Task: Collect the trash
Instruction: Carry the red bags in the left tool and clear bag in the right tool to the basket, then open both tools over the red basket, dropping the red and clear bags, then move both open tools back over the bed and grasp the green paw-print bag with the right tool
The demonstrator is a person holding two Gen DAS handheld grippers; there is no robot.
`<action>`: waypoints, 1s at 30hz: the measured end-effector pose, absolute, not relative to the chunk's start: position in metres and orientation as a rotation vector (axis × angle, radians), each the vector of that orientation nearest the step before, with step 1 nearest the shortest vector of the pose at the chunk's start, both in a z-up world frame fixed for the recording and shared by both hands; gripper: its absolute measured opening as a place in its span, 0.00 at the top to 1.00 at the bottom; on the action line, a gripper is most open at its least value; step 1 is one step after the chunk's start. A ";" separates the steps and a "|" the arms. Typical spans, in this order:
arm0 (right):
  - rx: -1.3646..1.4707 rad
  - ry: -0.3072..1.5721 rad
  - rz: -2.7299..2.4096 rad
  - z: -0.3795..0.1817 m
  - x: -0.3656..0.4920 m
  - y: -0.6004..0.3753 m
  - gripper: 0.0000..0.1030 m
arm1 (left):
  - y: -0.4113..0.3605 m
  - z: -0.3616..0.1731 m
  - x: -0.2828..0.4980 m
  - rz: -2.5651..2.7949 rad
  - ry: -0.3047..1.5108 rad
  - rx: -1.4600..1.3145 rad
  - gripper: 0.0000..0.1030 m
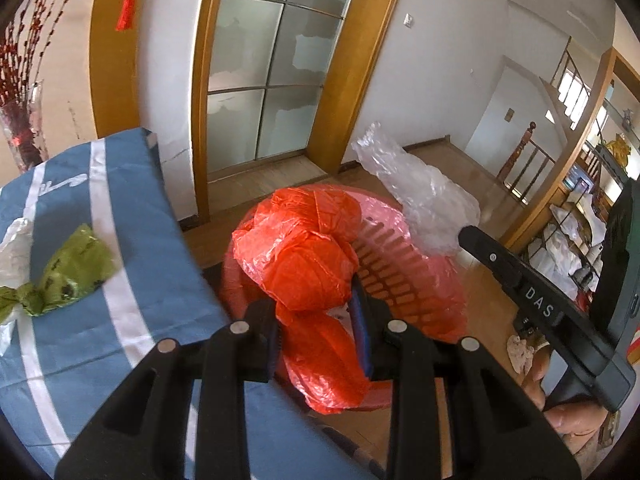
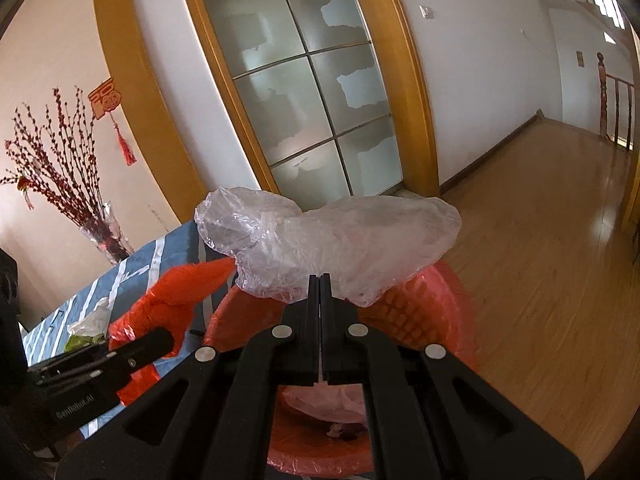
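Note:
My left gripper (image 1: 320,320) is shut on a crumpled orange plastic bag (image 1: 304,248), which hangs over a red slatted basket (image 1: 404,276) lined with pink film. In the right wrist view, my right gripper (image 2: 320,280) is shut on a clear plastic bag (image 2: 340,236) that billows above the same basket (image 2: 452,312). The clear bag (image 1: 424,196) also shows past the basket's far rim in the left wrist view. The left gripper (image 2: 168,338) with the orange bag (image 2: 180,288) appears at the lower left of the right wrist view.
The basket stands on a wooden floor (image 2: 540,280) beside a table with a blue-and-white striped cloth (image 1: 140,240). A green bag (image 1: 76,268) and a white bag (image 1: 14,244) lie on the cloth. A glass vase of red branches (image 2: 104,236) stands at its far end.

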State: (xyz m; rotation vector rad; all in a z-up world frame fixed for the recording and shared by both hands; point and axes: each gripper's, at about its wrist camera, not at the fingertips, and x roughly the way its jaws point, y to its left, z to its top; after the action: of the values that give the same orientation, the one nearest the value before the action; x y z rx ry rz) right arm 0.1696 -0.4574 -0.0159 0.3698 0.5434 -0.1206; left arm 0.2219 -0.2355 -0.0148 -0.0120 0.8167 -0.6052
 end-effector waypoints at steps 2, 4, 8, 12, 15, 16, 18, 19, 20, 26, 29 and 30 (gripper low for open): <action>0.379 0.545 -0.118 -0.017 0.171 -0.461 0.99 | -0.239 -0.017 0.223 -0.610 0.824 -0.008 0.69; 0.389 0.547 -0.106 -0.019 0.172 -0.463 0.99 | -0.243 -0.022 0.226 -0.608 0.837 -0.004 0.64; 0.408 0.561 -0.098 -0.023 0.177 -0.464 0.91 | -0.241 -0.031 0.229 -0.592 0.861 0.000 0.47; 0.436 0.557 -0.120 -0.027 0.171 -0.470 0.64 | -0.228 -0.039 0.231 -0.560 0.876 0.008 0.41; 0.431 0.555 -0.146 -0.026 0.167 -0.474 0.63 | -0.216 -0.041 0.231 -0.528 0.872 0.021 0.36; 0.427 0.552 -0.156 -0.026 0.166 -0.475 0.61 | -0.209 -0.042 0.230 -0.513 0.870 0.027 0.36; 0.426 0.549 -0.165 -0.025 0.163 -0.476 0.56 | -0.199 -0.043 0.229 -0.489 0.867 0.037 0.34; 0.427 0.548 -0.169 -0.025 0.162 -0.477 0.55 | -0.192 -0.043 0.229 -0.475 0.865 0.041 0.33; 0.427 0.549 -0.171 -0.025 0.162 -0.476 0.55 | -0.186 -0.043 0.229 -0.464 0.863 0.044 0.33; 0.411 0.559 -0.160 -0.024 0.162 -0.467 0.55 | -0.150 -0.047 0.224 -0.399 0.859 0.047 0.31; 0.394 0.562 -0.145 -0.021 0.162 -0.458 0.55 | -0.133 -0.045 0.220 -0.372 0.851 0.044 0.31; 0.389 0.564 -0.139 -0.021 0.163 -0.455 0.55 | -0.127 -0.045 0.219 -0.364 0.848 0.042 0.30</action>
State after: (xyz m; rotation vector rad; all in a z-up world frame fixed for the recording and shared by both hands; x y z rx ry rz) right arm 0.1629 -0.4549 -0.0206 0.3887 0.5640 -0.1390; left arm 0.2186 -0.1274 -0.0445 0.0418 0.8482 -0.3639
